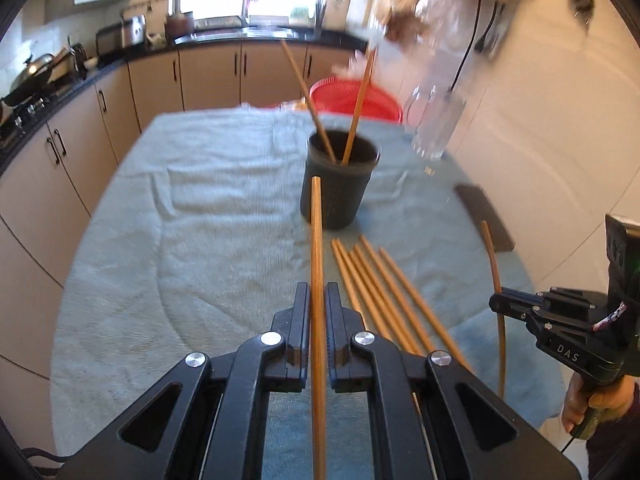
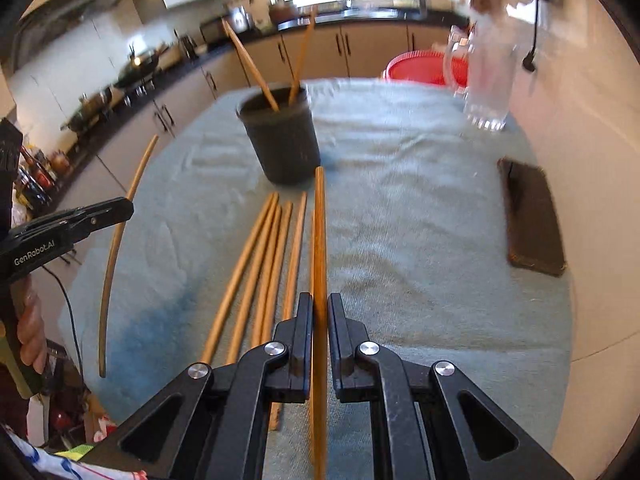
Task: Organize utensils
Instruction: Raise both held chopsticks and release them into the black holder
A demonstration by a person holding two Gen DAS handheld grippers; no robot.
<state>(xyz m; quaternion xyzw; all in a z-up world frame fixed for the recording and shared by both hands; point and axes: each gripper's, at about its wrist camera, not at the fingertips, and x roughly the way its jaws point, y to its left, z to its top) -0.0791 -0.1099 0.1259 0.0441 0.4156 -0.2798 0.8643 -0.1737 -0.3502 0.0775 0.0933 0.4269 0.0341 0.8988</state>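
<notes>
a wooden chopstick [image 1: 317,264] is clamped between the narrow jaws of the left gripper [image 1: 318,300], running forward from the pads toward the dark cup [image 1: 340,184]; in the same way a second chopstick [image 2: 319,240] is pinched by the right gripper [image 2: 320,308], its tip seen near the foot of the cup [image 2: 282,136]; both pairs of jaws are closed down on a single stick, with nothing else between them.

the cup stands upright on the pale blue cloth [image 1: 180,240] that covers the table, and two chopsticks [image 1: 352,108] are leaned inside it, crossed apart at the top; a loose row of chopsticks [image 1: 380,292] is laid flat on the cloth just before the cup, to the right of the left gripper and to the left of the right one [image 2: 260,272].

from the left wrist the right gripper [image 1: 496,302] is seen from the side at the right edge, a hand [image 1: 592,404] on its handle, its stick standing steeply through the tip; from the right wrist the left gripper [image 2: 130,208] is shown at the left edge, likewise side-on with a hand [image 2: 30,328] below; the stove with a pan [image 2: 140,66] is shown more fully there.

a dark flat pad [image 2: 532,220] lies near the cloth's right edge, well apart from the cup; a clear glass mug [image 2: 484,80] stands at the far right, blurred, with a red basket [image 2: 420,68] behind the table.
</notes>
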